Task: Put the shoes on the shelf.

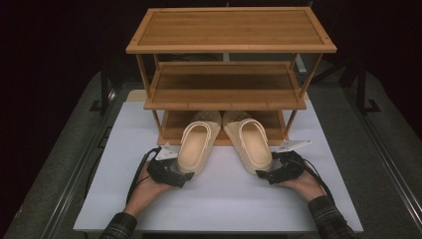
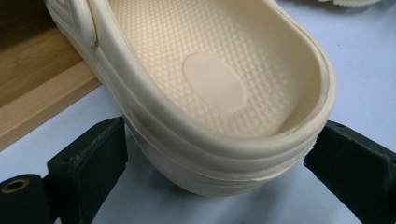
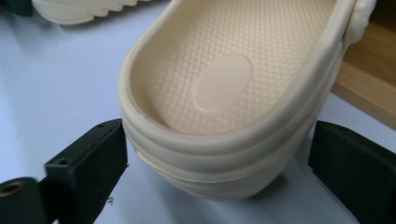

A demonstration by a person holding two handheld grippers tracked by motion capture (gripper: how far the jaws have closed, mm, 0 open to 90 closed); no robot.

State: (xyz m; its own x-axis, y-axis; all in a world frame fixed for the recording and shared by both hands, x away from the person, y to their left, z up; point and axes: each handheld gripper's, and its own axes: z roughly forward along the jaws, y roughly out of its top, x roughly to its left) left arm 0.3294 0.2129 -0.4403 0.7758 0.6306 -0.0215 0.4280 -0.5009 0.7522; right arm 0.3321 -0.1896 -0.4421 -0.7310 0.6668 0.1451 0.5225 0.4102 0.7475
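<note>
Jaws, both grippers: spread wide, each pair straddling the heel of one clog, pads just beside the heel walls and not visibly pressing; nothing is grasped.

Item 1, left clog [image 1: 197, 144]: cream foam, toe tucked under the bottom tier of the bamboo shoe rack [image 1: 229, 89], heel out on the white table [image 1: 219, 204] toward its near edge. Left gripper [image 1: 183, 175] sits at the heel; in the left gripper view the clog [image 2: 210, 93] fills the gap between the jaws.

Item 2, right clog [image 1: 251, 142]: same make, lying parallel, slightly splayed toward the right edge. Right gripper [image 1: 263, 173] sits at its heel, also seen in the right gripper view [image 3: 219, 88].

Handling (a judgement): likely light and springy; the walls should yield under a squeeze and recover. The ribbed heel band looks grippy enough, though a smooth moulded surface may slide if pinched lightly. Best hold: across the heel cup, low on the thick rim, where the wall is stiffest.

Person: forearms in plaid sleeves enter at the near edge.
</note>
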